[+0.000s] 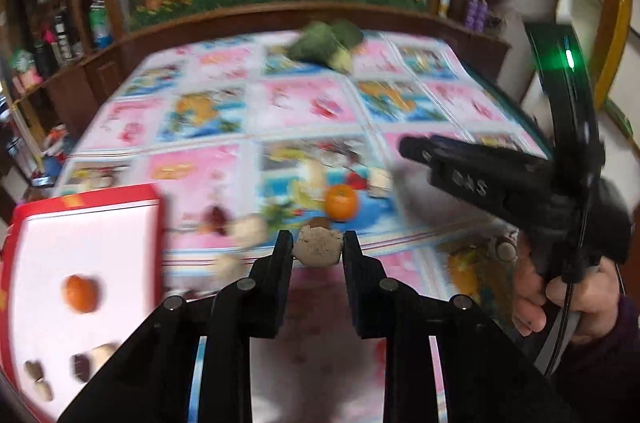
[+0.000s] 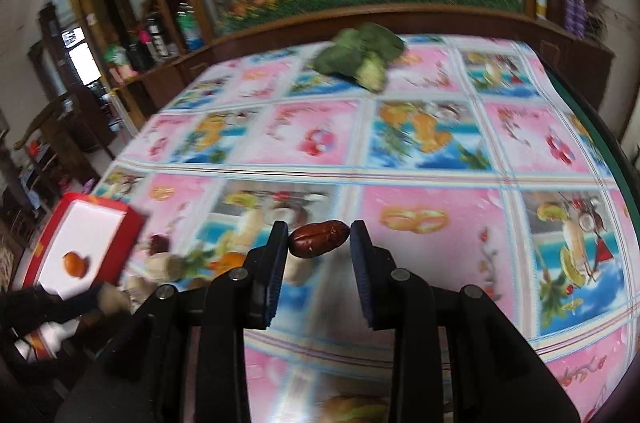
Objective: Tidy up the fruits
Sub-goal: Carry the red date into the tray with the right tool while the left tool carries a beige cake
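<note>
Fruits lie scattered over a bright patterned tablecloth (image 2: pixel 420 151), and most of them are smeared by motion blur. At the lower left of the left wrist view sits a red-rimmed box (image 1: pixel 86 199) with a white floor; its near edge is cut off by the frame. Inside it are a small orange (image 1: pixel 80 293) and a few brown and pale lumps (image 1: pixel 86 365) too blurred to name. Just right of the box, on the cloth, a dark red piece (image 1: pixel 218 217) and some pale pieces (image 1: pixel 250 229) are equally hard to make out. Lower centre, the left gripper (image 1: pixel 317 243) is clamped on a pale, rough walnut-like lump (image 1: pixel 318 247), with a brown fruit (image 1: pixel 319 222) half hidden behind it. A second orange (image 1: pixel 340 201) rests on the cloth just beyond. Top centre, a leafy green vegetable (image 1: pixel 326 43) lies at the far edge of the table. At the right edge, a hand (image 1: pixel 568 297) grips the other tool's handle.

In the right wrist view, the right gripper (image 2: pixel 319 237) has a wrinkled red date (image 2: pixel 318 243) between its pads; the left pad touches it, while a sliver of gap shows at the right, so a firm grip cannot be confirmed. The box appears again at the left edge, partly hidden by the dark shape of the other gripper.
</note>
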Available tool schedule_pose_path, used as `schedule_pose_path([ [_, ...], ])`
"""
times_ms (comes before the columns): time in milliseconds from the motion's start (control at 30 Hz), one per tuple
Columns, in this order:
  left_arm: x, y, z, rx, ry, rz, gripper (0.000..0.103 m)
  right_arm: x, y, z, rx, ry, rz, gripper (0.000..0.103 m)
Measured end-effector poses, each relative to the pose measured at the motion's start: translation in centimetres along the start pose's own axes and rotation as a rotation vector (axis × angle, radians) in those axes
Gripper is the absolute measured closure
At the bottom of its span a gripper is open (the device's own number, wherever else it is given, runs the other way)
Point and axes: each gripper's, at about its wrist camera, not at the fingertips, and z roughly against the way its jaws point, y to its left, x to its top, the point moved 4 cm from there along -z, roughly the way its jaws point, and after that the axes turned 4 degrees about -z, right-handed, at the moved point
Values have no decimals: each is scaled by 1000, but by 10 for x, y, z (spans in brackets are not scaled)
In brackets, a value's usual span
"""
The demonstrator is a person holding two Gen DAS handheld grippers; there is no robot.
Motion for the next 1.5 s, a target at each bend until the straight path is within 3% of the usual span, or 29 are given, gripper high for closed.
schedule_pose_path([
  [167, -15, 53, 28, 96, -31, 82, 79, -11, 34, 5, 63, -28, 77, 69],
  [267, -27, 83, 35, 147, -31, 129, 79, -18, 52, 2, 126, -3, 73, 69],
  [567, -44, 121, 37, 172, -35, 199, 79, -35, 121, -1, 302, 33, 77, 69],
  [800, -50, 154, 43, 217, -38, 248, 79, -36, 181, -24, 368, 74, 91, 69],
  [967, -56, 189, 51, 302, -30, 297, 79, -35, 218, -49, 365, 118, 111, 69],
  [1167, -58, 238, 42, 411, 49, 356, 79, -20, 245, -89, 338, 222, 30, 69],
  [1500, -67, 265, 7, 383, 198, 420, 79, -33, 253, -115, 254, 333, 110, 69],
])
